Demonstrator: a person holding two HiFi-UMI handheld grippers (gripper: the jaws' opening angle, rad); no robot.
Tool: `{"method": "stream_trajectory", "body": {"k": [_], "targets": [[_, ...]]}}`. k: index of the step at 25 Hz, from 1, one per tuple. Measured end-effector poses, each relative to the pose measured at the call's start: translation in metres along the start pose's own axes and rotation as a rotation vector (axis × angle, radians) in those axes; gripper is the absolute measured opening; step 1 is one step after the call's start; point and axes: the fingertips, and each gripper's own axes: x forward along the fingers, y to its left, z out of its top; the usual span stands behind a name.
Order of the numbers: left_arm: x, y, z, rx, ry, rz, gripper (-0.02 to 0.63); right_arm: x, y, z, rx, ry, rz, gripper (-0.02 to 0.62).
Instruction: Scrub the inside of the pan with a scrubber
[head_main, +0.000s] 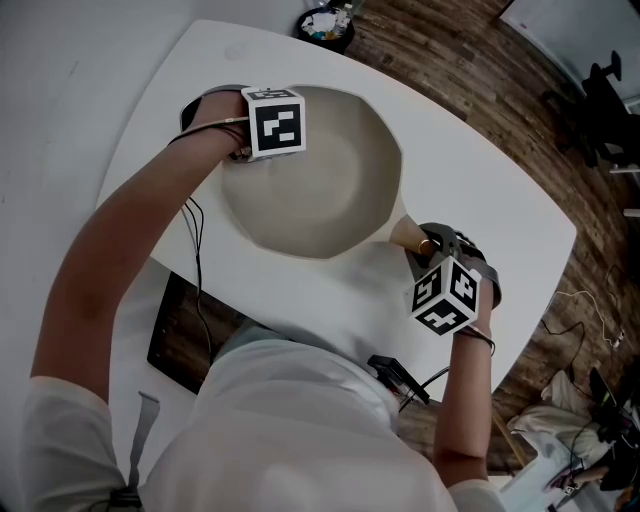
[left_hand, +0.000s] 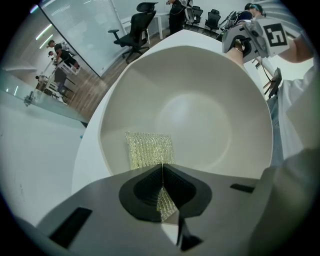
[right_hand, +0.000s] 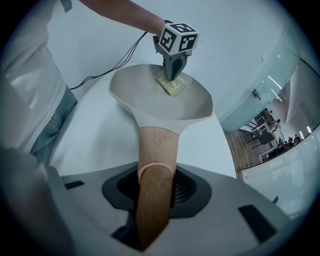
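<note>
A cream pan rests on the white table, its wooden handle pointing to the lower right. My left gripper points straight down onto the pan's inner wall at the upper left, under its marker cube. It is shut on a yellow-green mesh scrubber that lies flat against the pan wall. My right gripper is shut on the wooden handle. The right gripper view also shows the scrubber under the left gripper at the pan's far side.
A dark bin with rubbish stands on the wooden floor beyond the table's far edge. A dark flat device lies below the table's near left edge. A thin cable runs along the left arm. Office chairs stand farther off.
</note>
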Motion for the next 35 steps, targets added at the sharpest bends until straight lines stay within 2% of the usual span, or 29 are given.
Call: {"method": "stream_trajectory", "body": {"k": [16,20,24,35], "targets": [[-0.001,-0.032,-0.023,-0.017,0.071,-0.107,0.017,0.001,0.000,0.000,0.007,0.000,-0.023,0.129],[-0.002,-0.047,-0.025,-0.009,0.091,-0.155,0.017,-0.001,0.001,-0.003,0.018,0.007,-0.030,0.128],[0.001,-0.055,-0.025,0.001,0.099,-0.170,0.017,-0.002,0.000,-0.004,0.023,0.012,-0.034,0.127],[0.001,-0.088,-0.035,-0.018,0.150,-0.292,0.017,-0.001,0.001,-0.003,0.044,0.022,-0.049,0.127]]}}
